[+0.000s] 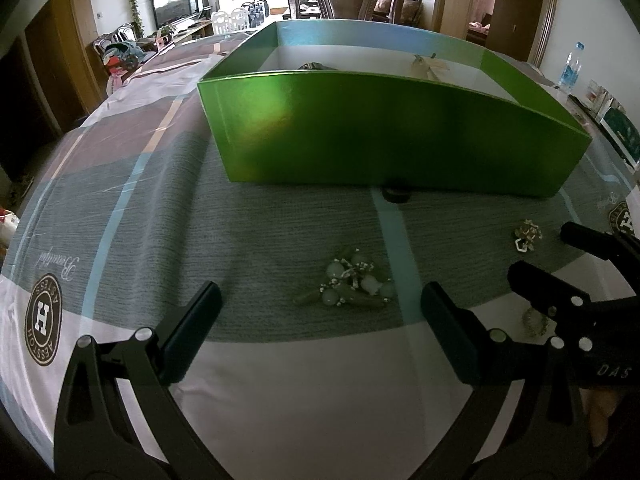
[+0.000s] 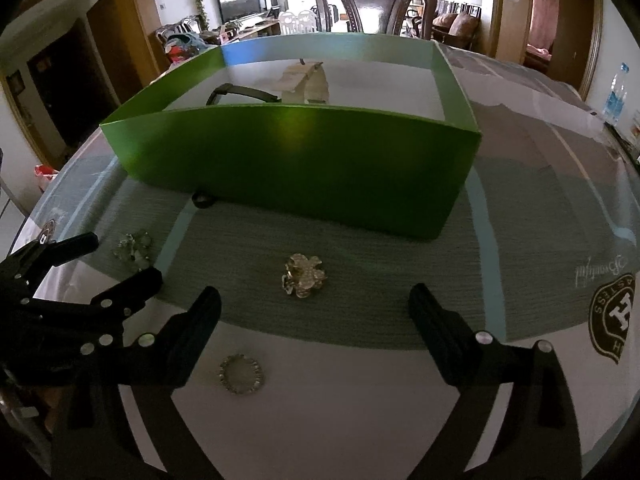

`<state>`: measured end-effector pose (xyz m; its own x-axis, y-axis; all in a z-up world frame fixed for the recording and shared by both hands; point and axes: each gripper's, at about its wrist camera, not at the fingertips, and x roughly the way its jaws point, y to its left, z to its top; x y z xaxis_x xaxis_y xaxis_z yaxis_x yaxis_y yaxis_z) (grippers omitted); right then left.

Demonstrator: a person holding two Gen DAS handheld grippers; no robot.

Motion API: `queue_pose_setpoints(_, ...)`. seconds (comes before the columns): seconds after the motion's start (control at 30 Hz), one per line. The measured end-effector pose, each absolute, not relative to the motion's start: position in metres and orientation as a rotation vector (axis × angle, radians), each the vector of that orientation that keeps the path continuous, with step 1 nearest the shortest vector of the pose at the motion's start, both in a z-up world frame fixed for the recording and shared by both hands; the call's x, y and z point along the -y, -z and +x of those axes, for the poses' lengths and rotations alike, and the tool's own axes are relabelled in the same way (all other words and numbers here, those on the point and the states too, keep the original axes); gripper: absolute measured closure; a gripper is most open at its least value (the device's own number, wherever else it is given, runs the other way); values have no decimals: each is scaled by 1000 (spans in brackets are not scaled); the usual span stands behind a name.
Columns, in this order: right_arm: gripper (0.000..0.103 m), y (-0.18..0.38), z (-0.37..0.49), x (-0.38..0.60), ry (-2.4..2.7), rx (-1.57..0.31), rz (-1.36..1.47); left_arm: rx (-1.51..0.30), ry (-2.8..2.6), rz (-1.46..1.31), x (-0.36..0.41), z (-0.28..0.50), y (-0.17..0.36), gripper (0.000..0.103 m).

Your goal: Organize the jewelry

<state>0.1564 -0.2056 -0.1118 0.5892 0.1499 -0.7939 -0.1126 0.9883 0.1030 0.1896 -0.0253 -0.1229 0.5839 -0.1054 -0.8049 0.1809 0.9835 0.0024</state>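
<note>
A green box (image 1: 384, 136) stands on the table; in the right wrist view (image 2: 296, 176) it holds a black band (image 2: 240, 94) and a pale bow piece (image 2: 304, 84). A green bead bracelet (image 1: 352, 280) lies just ahead of my open, empty left gripper (image 1: 320, 312). A gold sparkly brooch (image 2: 304, 276) lies ahead of my open, empty right gripper (image 2: 314, 312). A rhinestone ring-shaped piece (image 2: 241, 374) lies by the right gripper's left finger (image 2: 192, 328). The brooch also shows in the left wrist view (image 1: 527, 235). The bead bracelet shows in the right wrist view (image 2: 134, 249).
A small black object (image 1: 396, 194) lies against the box's front wall. The patterned tablecloth (image 1: 120, 184) covers the table. A dark wooden chair (image 2: 376, 4) stands behind the box. A water bottle (image 2: 616, 92) stands at far right.
</note>
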Motion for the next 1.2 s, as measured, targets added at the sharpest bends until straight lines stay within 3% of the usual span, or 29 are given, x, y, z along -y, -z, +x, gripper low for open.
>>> queue_pose_setpoints(1.2,10,113,157,209,-108,-932,38,-933,167,87,26,189,122,4)
